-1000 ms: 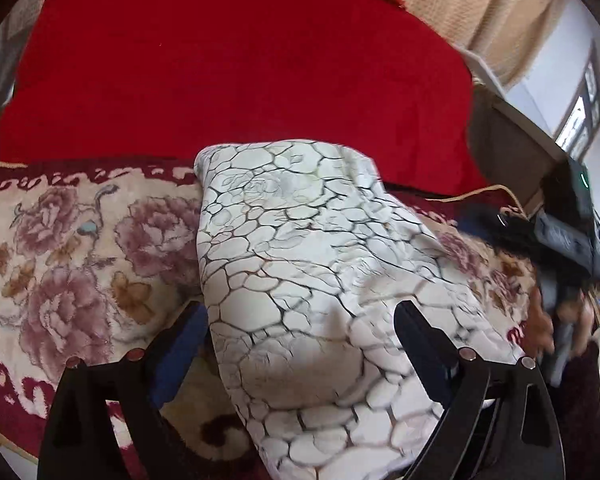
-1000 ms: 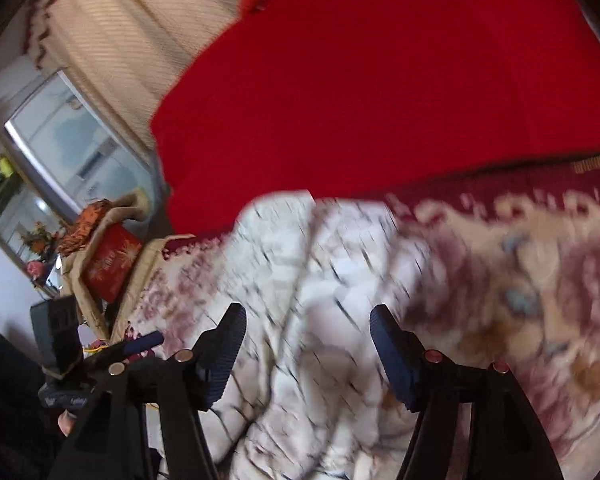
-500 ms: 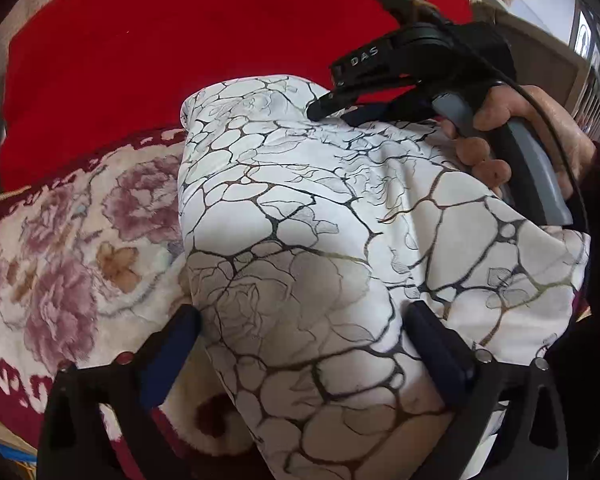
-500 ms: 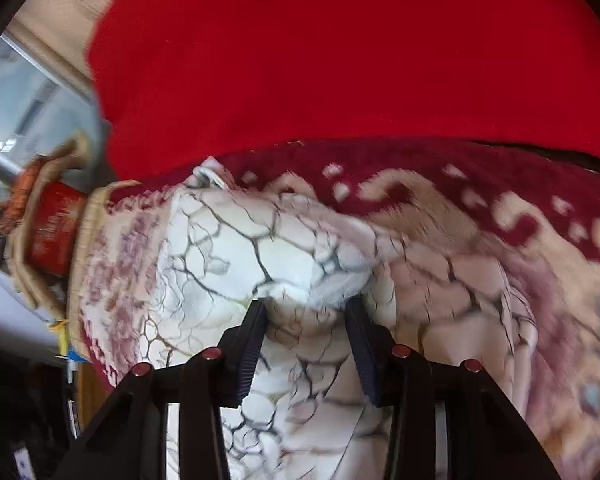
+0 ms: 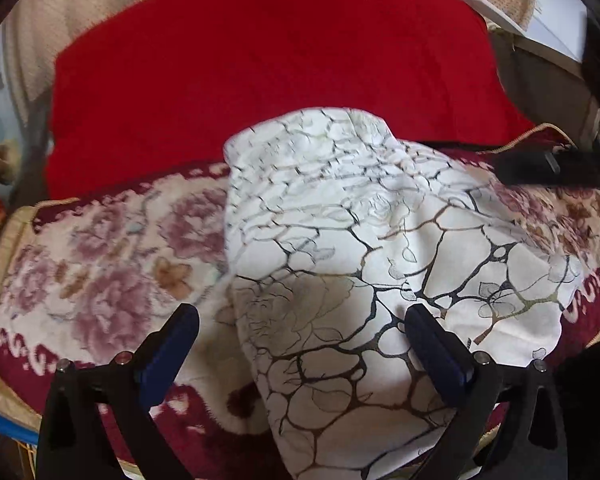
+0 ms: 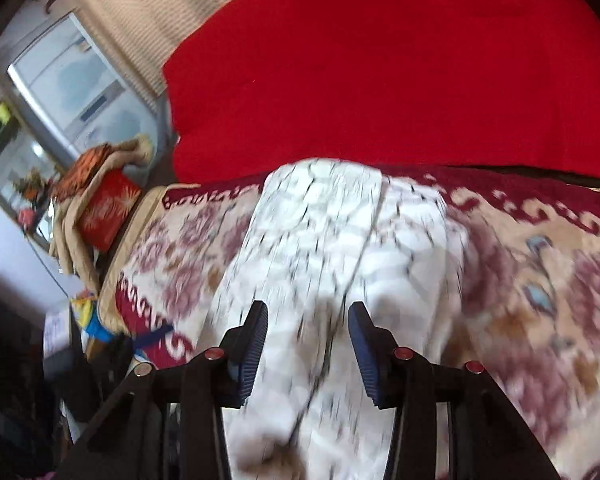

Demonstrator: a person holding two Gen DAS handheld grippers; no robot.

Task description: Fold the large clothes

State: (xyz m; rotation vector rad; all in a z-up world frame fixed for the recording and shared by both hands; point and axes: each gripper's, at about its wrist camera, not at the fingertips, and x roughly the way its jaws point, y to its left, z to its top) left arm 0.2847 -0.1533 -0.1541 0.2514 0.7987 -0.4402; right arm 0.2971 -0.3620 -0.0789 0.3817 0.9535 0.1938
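Looking through the left wrist view first: the left claw (image 5: 300, 344) stands spread as wide as it goes, its blue pads apart over the near end of the folded garment (image 5: 364, 248), a white cloth with a dark crackle-and-rose print. Nothing is pinched; the left pad hangs over the floral blanket (image 5: 100, 264) just beside the garment's left edge, the right pad over the cloth itself, so that edge runs up between the two pads. The garment lies directly ahead of and below this claw, its long axis running away from the camera toward the red cushion (image 5: 268, 64), where its far end rests. A dark part of the other tool (image 5: 540, 168) shows at the right, beside the garment's far right corner. Turning to the right wrist view, which is blurred: the right claw (image 6: 308, 344) is about half open, having just narrowed and then steadied, and holds nothing; cloth shows between and beyond the pads, but contact cannot be confirmed. Here too the garment (image 6: 340, 240) lies lengthwise ahead, a fold line running almost down the claw's centre. Judgement: both claws sit at the near short end, the left at the left edge, so the next fold would most likely carry that end forward along the long axis.
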